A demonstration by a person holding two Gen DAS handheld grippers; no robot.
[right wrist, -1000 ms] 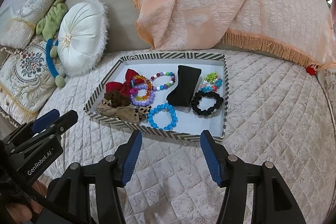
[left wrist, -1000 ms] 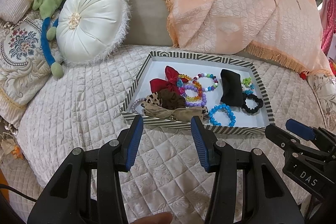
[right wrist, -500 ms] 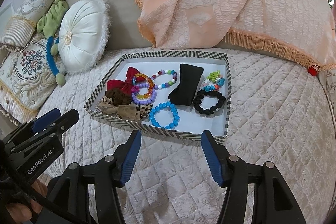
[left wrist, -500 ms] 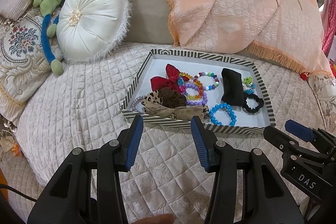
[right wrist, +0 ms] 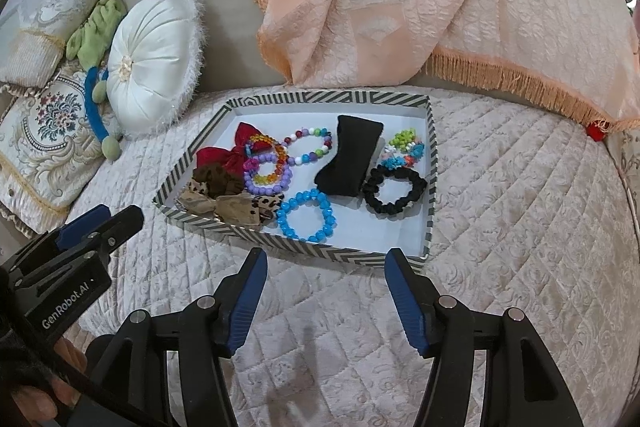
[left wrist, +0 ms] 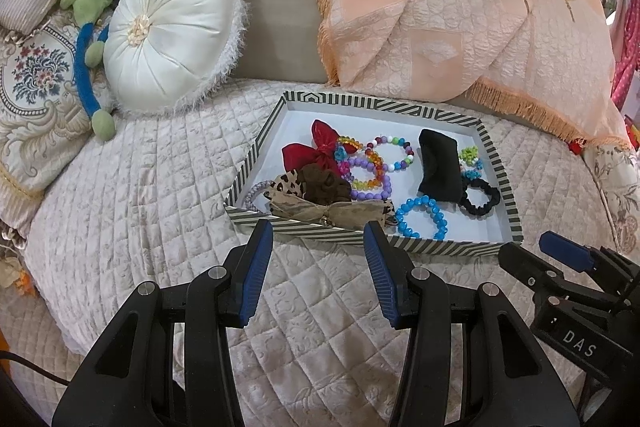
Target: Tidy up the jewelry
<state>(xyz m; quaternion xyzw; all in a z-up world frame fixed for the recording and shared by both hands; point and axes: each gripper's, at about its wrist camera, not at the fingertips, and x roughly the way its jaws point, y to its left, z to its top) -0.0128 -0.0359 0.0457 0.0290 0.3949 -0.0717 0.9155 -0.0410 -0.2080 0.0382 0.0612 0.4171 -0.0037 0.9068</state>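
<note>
On the quilted bed (right wrist: 520, 227) sits a striped tray (right wrist: 328, 99) holding the jewelry and hair pieces in a loose heap: a blue bead bracelet (right wrist: 306, 215) near the front wall, a purple bead bracelet (right wrist: 267, 175), a multicolour bead bracelet (right wrist: 308, 147), a black scrunchie (right wrist: 394, 191), a black pouch (right wrist: 350, 157), a red bow (right wrist: 224, 155) and a leopard-print bow (right wrist: 236, 205) overlapping at the left. The left gripper (left wrist: 318, 239) and right gripper (right wrist: 326, 267) both hover just short of the tray's near wall, jaws spread and holding nothing. That fits either an approach for a pick or a pause between placements; sorting looks unfinished, since the left-hand items lie tangled. Any pick would call for singling out one piece from its neighbours. Compared with a second ago, both cameras have edged slightly closer to the tray, contents unchanged.
</note>
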